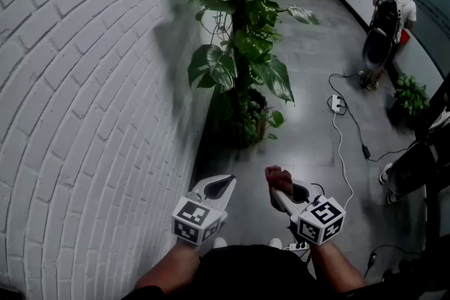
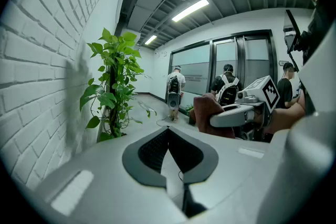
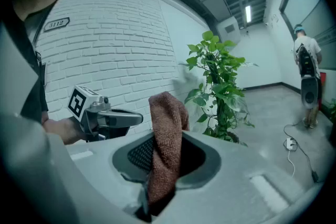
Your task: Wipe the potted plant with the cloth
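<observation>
A tall potted plant point(image 1: 242, 46) with broad green leaves stands on the floor against the white brick wall, well ahead of both grippers; it also shows in the left gripper view point(image 2: 113, 86) and the right gripper view point(image 3: 218, 86). My right gripper point(image 1: 281, 186) is shut on a reddish-brown cloth point(image 3: 165, 144), which sticks up out of its jaws point(image 1: 278, 178). My left gripper point(image 1: 219, 186) is shut with nothing in it, its jaws meeting in the left gripper view point(image 2: 169, 152). Both are held side by side close to my body.
The white brick wall point(image 1: 77, 116) runs along the left. A power strip point(image 1: 337, 104) and cable point(image 1: 344, 151) lie on the grey floor to the right. A person with a backpack point(image 1: 387, 17) stands at the far right, next to a small plant point(image 1: 409, 95).
</observation>
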{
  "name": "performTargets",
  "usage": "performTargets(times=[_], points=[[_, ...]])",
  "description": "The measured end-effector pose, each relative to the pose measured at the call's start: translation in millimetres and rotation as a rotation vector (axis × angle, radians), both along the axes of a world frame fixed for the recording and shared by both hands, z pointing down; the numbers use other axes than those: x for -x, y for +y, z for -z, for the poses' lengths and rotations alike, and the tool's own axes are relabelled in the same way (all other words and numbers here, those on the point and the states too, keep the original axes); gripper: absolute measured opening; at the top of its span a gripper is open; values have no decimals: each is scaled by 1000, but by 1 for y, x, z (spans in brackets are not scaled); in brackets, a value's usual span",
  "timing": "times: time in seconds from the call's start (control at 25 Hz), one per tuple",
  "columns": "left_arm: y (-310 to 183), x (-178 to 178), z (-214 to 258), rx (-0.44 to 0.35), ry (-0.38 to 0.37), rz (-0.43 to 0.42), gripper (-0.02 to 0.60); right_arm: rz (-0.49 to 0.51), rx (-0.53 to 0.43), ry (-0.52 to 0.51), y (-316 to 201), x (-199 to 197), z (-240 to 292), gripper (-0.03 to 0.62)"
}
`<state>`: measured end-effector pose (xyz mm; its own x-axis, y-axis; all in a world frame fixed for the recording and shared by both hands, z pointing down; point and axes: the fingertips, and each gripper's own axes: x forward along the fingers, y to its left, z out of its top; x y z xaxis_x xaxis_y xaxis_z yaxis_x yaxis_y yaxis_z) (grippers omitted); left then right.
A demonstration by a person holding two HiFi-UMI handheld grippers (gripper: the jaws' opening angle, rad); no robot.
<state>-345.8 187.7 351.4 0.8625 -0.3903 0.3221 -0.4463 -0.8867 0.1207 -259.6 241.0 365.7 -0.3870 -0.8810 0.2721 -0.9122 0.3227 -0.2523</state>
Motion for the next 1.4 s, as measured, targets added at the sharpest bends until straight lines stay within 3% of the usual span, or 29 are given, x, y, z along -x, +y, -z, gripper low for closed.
performTargets(times=[0.28, 0.64, 0.88, 1.16, 1.4], points=[[8, -38, -1, -1, -10, 21, 17, 19, -15, -11, 6, -40, 1, 69], [29, -111, -12, 2, -7, 58, 17, 47, -5, 2, 44, -121, -3, 69], [27, -139, -24, 17, -18, 65, 17, 62, 10, -12, 51, -147, -18, 69], [-33, -155, -27, 35, -38, 90, 17, 90, 27, -10, -2, -163, -9, 69], [-104, -173, -56, 7, -63, 105, 17, 100, 18, 8, -68, -181, -20, 69]])
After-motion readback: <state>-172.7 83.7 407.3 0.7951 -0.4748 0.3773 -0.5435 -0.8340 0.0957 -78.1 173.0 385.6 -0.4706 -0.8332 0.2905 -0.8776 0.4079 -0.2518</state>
